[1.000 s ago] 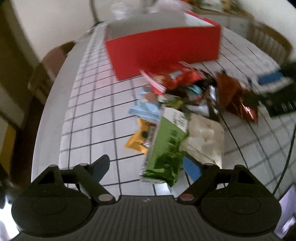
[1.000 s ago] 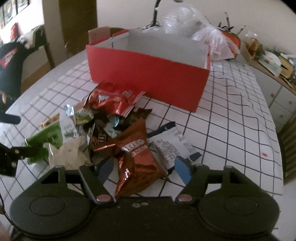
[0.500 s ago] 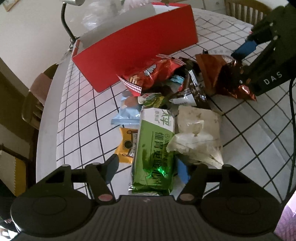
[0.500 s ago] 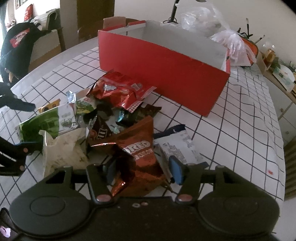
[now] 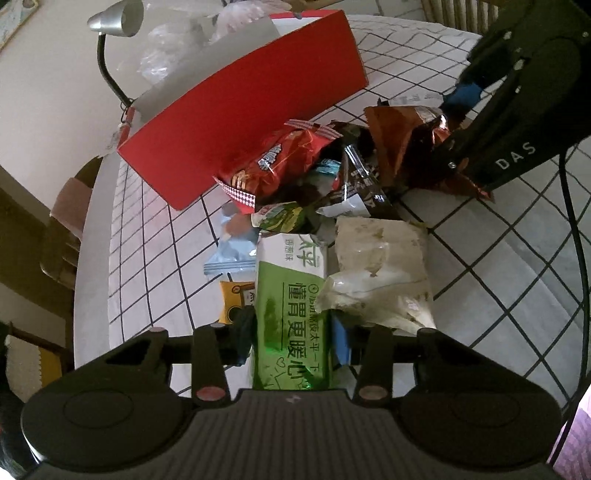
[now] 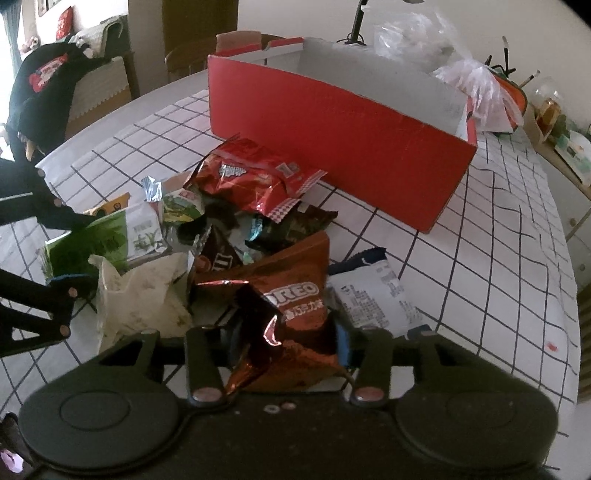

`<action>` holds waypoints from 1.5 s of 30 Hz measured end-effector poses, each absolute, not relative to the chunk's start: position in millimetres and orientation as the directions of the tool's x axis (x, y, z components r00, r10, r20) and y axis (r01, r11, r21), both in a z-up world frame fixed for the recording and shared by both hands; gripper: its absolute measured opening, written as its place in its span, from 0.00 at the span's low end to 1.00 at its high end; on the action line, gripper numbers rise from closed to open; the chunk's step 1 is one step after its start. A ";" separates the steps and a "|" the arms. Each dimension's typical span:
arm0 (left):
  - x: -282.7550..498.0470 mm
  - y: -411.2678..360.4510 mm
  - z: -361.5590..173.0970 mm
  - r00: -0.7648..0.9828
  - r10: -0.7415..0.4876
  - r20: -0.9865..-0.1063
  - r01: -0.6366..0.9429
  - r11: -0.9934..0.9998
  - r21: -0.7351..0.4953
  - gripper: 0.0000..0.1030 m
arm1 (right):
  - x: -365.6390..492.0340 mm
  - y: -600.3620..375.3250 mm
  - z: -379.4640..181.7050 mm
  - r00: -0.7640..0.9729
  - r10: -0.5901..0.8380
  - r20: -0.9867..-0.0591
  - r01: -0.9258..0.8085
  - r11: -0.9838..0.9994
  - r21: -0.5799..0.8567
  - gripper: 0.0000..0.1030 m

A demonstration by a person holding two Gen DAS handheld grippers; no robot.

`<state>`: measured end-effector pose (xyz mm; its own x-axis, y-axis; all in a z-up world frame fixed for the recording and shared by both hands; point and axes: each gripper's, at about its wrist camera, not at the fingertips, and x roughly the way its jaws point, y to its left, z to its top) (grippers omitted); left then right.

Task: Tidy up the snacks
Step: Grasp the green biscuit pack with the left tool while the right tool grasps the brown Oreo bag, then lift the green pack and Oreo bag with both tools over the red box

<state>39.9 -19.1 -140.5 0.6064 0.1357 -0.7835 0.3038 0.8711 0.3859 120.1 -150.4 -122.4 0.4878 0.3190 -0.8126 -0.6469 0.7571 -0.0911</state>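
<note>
Across a round table under a white cloth with a black grid (image 6: pixel 498 236) we list the following. At the far side stands a red box (image 6: pixel 343 147), open at the top, grey inside, with no snack in view within it. Behind it we see a silver desk lamp (image 5: pixel 114 22) and clear plastic bags (image 6: pixel 476 88).

In front of the box lies the snack pile. We count a red crinkled bag (image 5: pixel 273 162) nearest the box, a dark wrapper (image 5: pixel 362 181) beside it, a pale blue sachet (image 5: pixel 232 254), a yellow packet (image 5: pixel 232 299) partly covered, and a white creased bag (image 5: pixel 380 273).

Our left gripper (image 5: pixel 291 339) has its jaws closing around the green packet (image 5: pixel 291 295), which lies lengthwise between them; both pads sit against its sides.

Our right gripper (image 6: pixel 284 339) has its jaws closing on the brown Oreo bag (image 6: pixel 291 306), whose crumpled foil fills the gap between the pads. Just to the right of that bag lies a white printed packet (image 6: pixel 373 295), flat on the cloth.
</note>
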 end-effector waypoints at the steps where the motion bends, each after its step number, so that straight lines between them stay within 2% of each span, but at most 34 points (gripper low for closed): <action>1: 40.2 -18.2 -139.9 0.605 0.132 -0.785 0.301 0.875 0.379 0.40 | 119.9 -151.4 -121.6 0.489 0.323 -0.810 -0.644 0.760 -0.086 0.40; 9: 45.7 -6.9 -132.5 0.582 0.110 -0.806 0.230 0.928 0.293 0.40 | 118.1 -157.6 -115.6 0.494 0.346 -0.798 -0.613 0.789 -0.037 0.32; 21: 39.6 16.2 -118.7 0.544 0.079 -0.835 0.043 0.992 0.122 0.40 | 108.5 -169.6 -98.5 0.512 0.372 -0.774 -0.556 0.831 0.032 0.32; 34: 19.6 27.8 -79.0 0.577 0.069 -0.814 -0.098 0.995 0.015 0.40 | 94.9 -184.3 -67.5 0.536 0.392 -0.748 -0.521 0.850 0.072 0.32; 45: 19.4 18.1 -20.2 0.659 0.071 -0.749 -0.128 0.992 -0.018 0.40 | 93.1 -192.3 -19.0 0.586 0.436 -0.683 -0.523 0.847 0.092 0.32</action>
<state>19.4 18.1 -20.2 0.6589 0.0708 -0.7489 -0.1275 0.9917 -0.0185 93.1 -192.3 -19.0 0.5862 0.4361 -0.6828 -0.5232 0.8472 0.0919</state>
